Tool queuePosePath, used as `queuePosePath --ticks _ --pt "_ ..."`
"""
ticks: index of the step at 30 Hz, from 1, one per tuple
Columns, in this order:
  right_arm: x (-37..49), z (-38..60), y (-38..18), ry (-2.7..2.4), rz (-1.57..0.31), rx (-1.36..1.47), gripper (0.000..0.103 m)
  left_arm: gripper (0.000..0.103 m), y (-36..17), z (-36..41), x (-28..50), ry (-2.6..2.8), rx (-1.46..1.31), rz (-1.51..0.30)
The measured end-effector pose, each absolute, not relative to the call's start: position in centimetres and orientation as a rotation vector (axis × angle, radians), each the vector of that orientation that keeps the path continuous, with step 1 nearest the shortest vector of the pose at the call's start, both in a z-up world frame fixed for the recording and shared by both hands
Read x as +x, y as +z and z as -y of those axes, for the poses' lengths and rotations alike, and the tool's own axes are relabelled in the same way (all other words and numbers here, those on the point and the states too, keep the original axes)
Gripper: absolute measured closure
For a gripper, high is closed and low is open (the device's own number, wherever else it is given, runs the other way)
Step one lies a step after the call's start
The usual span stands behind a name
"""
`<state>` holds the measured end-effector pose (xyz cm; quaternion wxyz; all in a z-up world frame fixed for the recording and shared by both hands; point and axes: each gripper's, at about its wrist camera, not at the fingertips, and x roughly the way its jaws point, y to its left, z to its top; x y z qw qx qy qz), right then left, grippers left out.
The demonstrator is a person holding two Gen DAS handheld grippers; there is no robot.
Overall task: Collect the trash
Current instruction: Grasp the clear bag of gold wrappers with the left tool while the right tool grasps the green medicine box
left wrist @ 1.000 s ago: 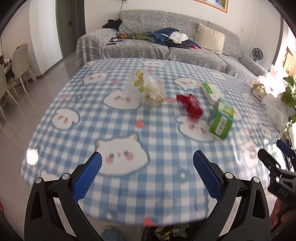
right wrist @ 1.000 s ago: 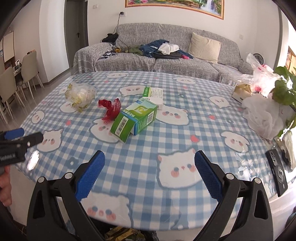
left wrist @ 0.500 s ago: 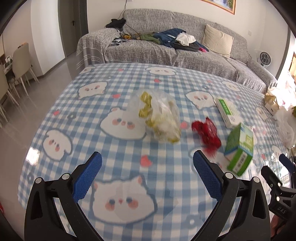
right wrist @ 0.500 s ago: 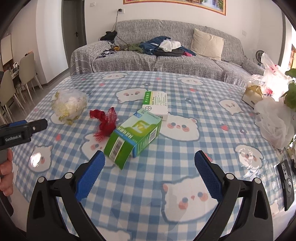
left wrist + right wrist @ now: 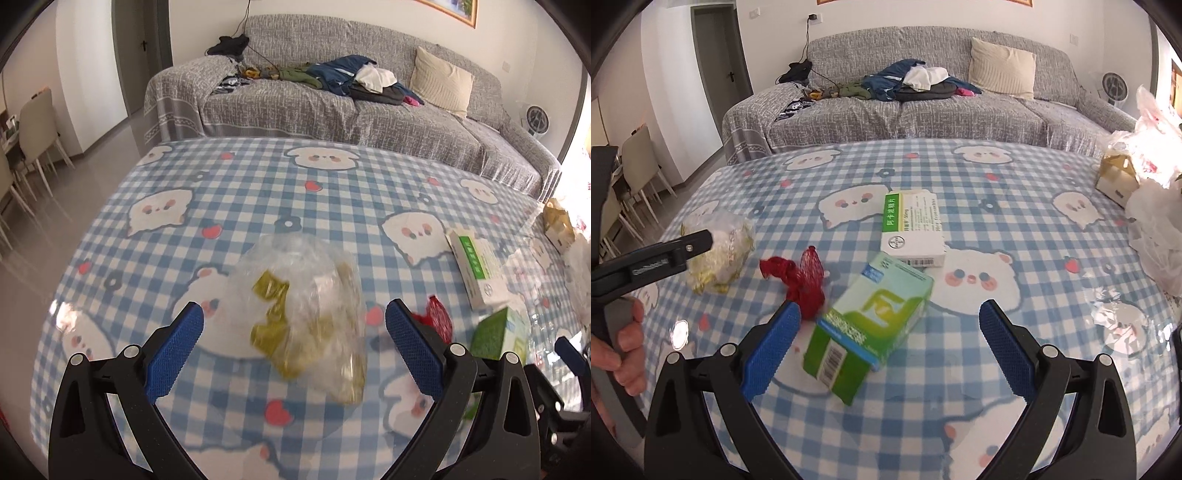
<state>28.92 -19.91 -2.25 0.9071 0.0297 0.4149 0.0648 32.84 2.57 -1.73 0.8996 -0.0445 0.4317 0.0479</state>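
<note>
checkered table (image 5: 997, 229), plastic bag (image 5: 303, 306), boxes (image 5: 875, 321)

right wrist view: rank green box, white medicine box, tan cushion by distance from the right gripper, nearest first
1. green box: between the open right gripper's fingers, on the table.
2. white medicine box: just behind it, mid-table.
3. tan cushion: on the sofa, far right.

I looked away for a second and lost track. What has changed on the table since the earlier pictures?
Both tongs advanced over the table, still open. The left tongs closed in on the clear plastic bag, which now sits between its fingers, not yet gripped. The right tongs moved up to the green box. The red mesh scrap, white medicine box and both targets lie where they were.
</note>
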Motion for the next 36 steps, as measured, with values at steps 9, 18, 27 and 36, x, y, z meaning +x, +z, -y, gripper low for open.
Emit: queuePosePath --ticks 9,18,27,36 --pt "30.7 19.3 -4.2 0.143 -0.907 0.087 0.01 0.008 -5.0 -2.8 36.0 0.133 -0.071 -0.958" --pt "31.5 18.9 -5.4 0.144 -0.959 0.089 0.027 0.038 -5.9 -2.7 36.0 0.105 -0.094 -0.985" --pt "31.4 19.1 -5.4 0.153 -0.963 0.096 0.048 0.059 -5.7 -2.7 35.7 0.092 -0.112 -0.989" --pt "30.9 19.6 -4.7 0.149 -0.942 0.096 0.05 0.06 -4.7 -2.4 34.6 0.089 -0.102 -0.971"
